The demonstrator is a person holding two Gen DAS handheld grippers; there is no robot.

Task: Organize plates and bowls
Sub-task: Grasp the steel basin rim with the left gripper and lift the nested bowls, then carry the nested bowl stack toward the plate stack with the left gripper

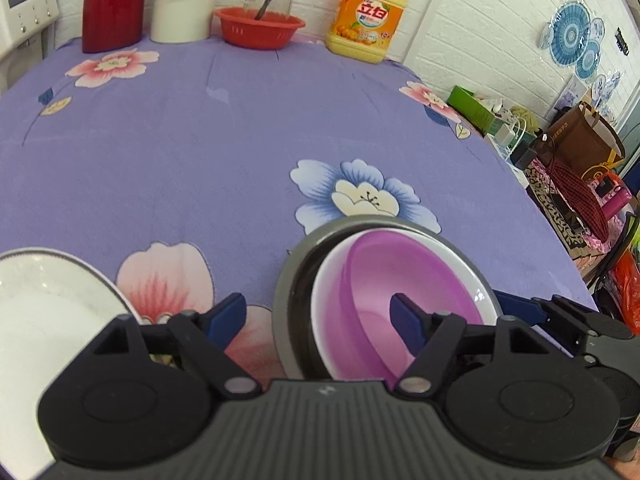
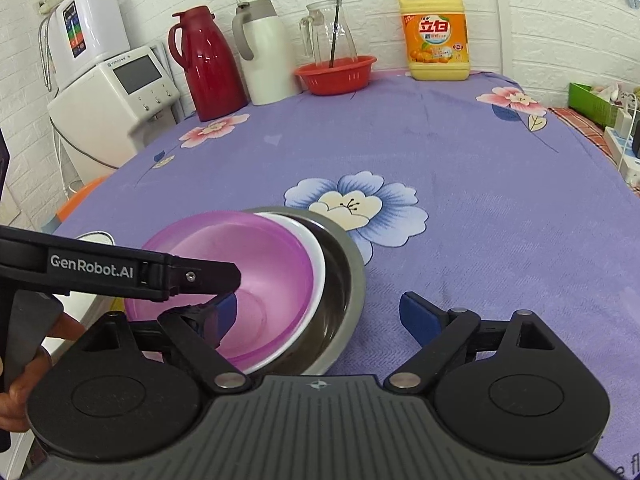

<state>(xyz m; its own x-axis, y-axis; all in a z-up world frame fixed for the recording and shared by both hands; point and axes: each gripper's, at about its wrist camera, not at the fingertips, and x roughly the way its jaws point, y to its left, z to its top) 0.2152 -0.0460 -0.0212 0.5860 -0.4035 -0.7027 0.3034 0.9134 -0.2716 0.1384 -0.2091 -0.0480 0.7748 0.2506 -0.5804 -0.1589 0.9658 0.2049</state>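
A purple bowl [image 1: 372, 296] sits nested in a white bowl [image 1: 472, 276], which sits in a grey metal bowl [image 1: 288, 288] on the purple flowered cloth. The stack also shows in the right wrist view: purple bowl [image 2: 256, 256], white bowl [image 2: 316, 256], metal bowl [image 2: 352, 276]. A white plate [image 1: 44, 312] with a dark rim lies to the left. My left gripper [image 1: 320, 320] is open, its right finger over the purple bowl and its left finger outside the stack. My right gripper [image 2: 320, 312] is open, straddling the stack's right rim. The left gripper's body [image 2: 120, 270] reaches in from the left.
At the table's back stand a red thermos [image 2: 204, 64], a white thermos [image 2: 264, 52], a glass jug [image 2: 330, 34] behind a red basket [image 2: 336, 74], and a yellow detergent bottle [image 2: 436, 32]. A white appliance [image 2: 116, 92] stands left; clutter [image 1: 560, 160] lies right of the table.
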